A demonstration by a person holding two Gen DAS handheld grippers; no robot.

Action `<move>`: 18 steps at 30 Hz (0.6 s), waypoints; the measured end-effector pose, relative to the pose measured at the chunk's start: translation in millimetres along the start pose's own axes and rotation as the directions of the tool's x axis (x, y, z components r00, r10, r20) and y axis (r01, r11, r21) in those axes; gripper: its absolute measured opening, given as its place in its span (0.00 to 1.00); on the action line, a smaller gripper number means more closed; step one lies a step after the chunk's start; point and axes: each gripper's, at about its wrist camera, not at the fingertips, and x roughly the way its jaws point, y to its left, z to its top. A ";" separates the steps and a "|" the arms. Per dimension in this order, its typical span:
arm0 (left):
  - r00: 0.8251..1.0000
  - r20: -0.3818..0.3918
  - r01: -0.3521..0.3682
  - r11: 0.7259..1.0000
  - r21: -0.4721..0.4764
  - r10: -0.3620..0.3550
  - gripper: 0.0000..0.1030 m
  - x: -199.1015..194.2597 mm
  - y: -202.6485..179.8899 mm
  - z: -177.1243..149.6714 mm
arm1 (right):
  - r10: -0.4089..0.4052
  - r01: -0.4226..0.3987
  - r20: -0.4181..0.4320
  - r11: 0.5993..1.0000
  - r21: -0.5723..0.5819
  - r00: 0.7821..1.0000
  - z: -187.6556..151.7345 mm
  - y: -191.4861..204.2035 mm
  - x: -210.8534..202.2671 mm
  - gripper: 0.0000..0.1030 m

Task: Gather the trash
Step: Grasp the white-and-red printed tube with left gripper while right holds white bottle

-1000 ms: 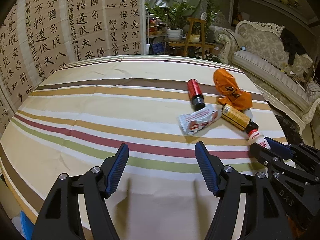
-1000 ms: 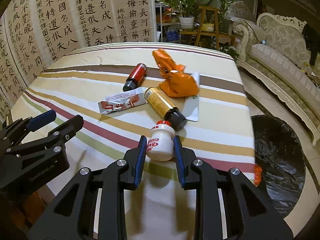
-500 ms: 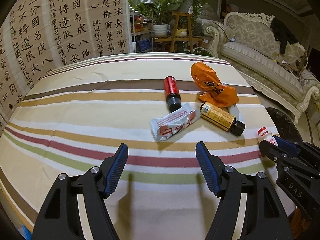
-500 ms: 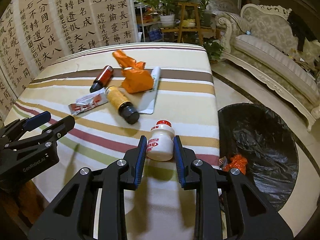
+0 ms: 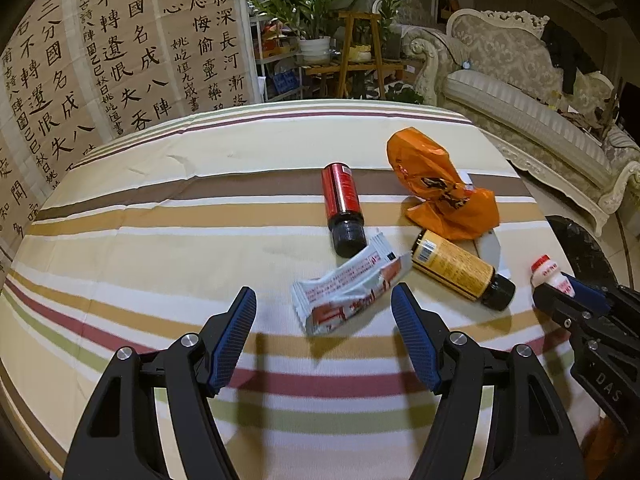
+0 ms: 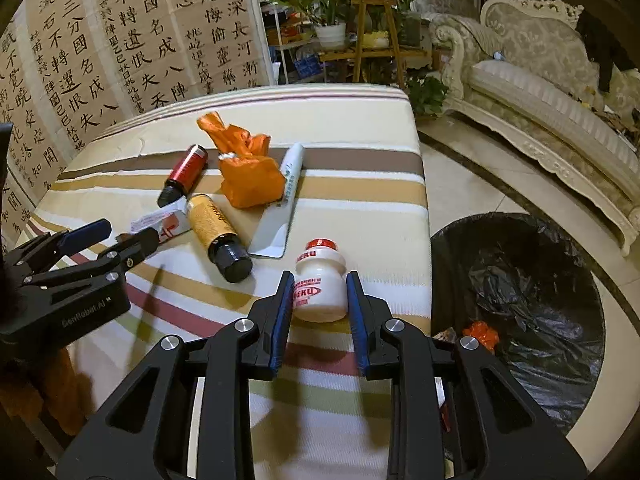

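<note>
White bottle [image 6: 321,282] clamped in my right tool [image 6: 320,304], above the counter [image 6: 360,184] edge, bin [image 6: 520,280] just right. My left tool [image 5: 324,320] gapes wide, empty, wrapper [image 5: 352,292] just ahead. Beyond: yellow bottle [image 5: 460,270], red bottle [image 5: 342,204], orange bag [image 5: 440,188].
</note>
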 end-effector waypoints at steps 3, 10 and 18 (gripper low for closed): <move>0.999 -0.031 0.022 1.000 -0.002 -0.022 0.66 8.1 1.7 2.5 | 0.006 -0.006 0.002 1.000 0.004 1.000 2.0 -0.8 0.3 0.25; 0.999 -0.028 0.040 0.998 0.041 -0.039 0.41 6.8 -3.6 -0.3 | 0.006 -0.006 0.002 1.000 0.002 1.000 2.9 -0.2 0.4 0.25; 0.998 -0.015 0.059 0.997 0.050 -0.059 0.21 1.0 -4.4 -2.7 | 0.006 -0.006 0.002 1.000 0.003 1.000 2.7 -0.2 0.4 0.25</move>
